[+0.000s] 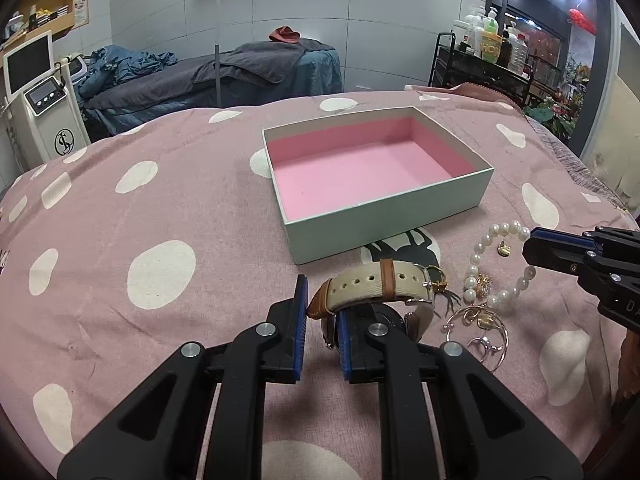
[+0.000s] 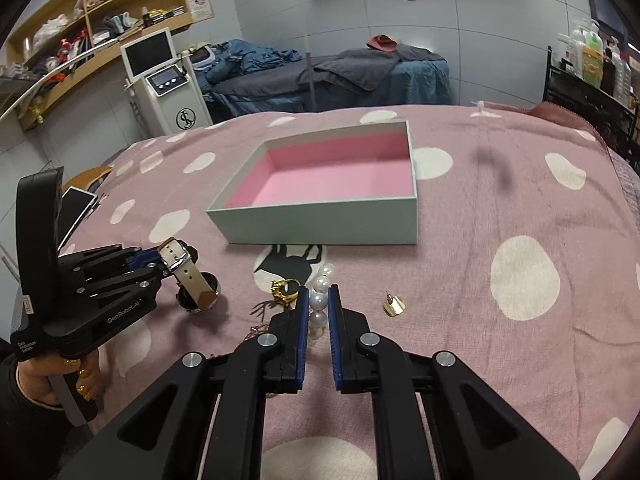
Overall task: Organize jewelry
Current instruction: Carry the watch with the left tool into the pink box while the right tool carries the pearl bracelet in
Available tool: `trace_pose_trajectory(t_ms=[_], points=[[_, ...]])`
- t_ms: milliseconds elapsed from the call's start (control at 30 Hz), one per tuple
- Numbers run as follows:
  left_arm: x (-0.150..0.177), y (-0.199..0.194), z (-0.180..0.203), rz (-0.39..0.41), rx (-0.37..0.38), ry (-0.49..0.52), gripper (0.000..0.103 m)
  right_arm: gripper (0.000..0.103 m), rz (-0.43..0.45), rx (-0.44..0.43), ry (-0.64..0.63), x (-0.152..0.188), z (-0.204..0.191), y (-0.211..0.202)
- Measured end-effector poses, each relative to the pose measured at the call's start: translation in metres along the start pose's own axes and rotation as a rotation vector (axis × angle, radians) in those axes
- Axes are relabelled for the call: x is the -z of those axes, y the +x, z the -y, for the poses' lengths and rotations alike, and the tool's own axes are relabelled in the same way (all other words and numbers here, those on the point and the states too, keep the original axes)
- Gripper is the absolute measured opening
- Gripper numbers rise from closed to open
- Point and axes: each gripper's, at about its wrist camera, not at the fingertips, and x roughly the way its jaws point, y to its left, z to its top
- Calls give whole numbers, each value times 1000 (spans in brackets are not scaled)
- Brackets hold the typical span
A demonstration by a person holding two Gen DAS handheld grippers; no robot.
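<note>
An open box (image 1: 384, 220) with a pink lining stands on the pink dotted cloth; it also shows in the right wrist view (image 2: 320, 226). My left gripper (image 1: 322, 312) is shut on the beige strap of a watch (image 1: 376, 286), seen from the side in the right wrist view (image 2: 188, 276). My right gripper (image 2: 319, 300) is shut on a pearl bracelet (image 2: 320, 300), which also shows in the left wrist view (image 1: 498, 264). A gold ring (image 2: 285, 290), a gold charm (image 2: 394, 305) and several thin rings (image 1: 480, 328) lie near the grippers.
The cloth (image 1: 140, 220) covers a bed-like surface whose edges fall away on all sides. A white machine (image 2: 168, 88) and a massage bed (image 2: 340, 72) stand behind. A black trolley (image 1: 488, 68) with bottles is at the back right. A tablet (image 2: 74, 210) lies at the left edge.
</note>
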Motion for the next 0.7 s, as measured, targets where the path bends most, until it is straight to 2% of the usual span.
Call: trace_pose_trajectory(t_ms=[200,433,700], points=[[-17,-10,0,6,40,9,14,9,35,-44,-40,-16,-10,-20],[-60,-12,3,54,22,55,14,9,99,-78,-54,-51,-10,-33],[-109,42,-4,-12,-3,12,14,9,125,-69,8,-104,7,-8]])
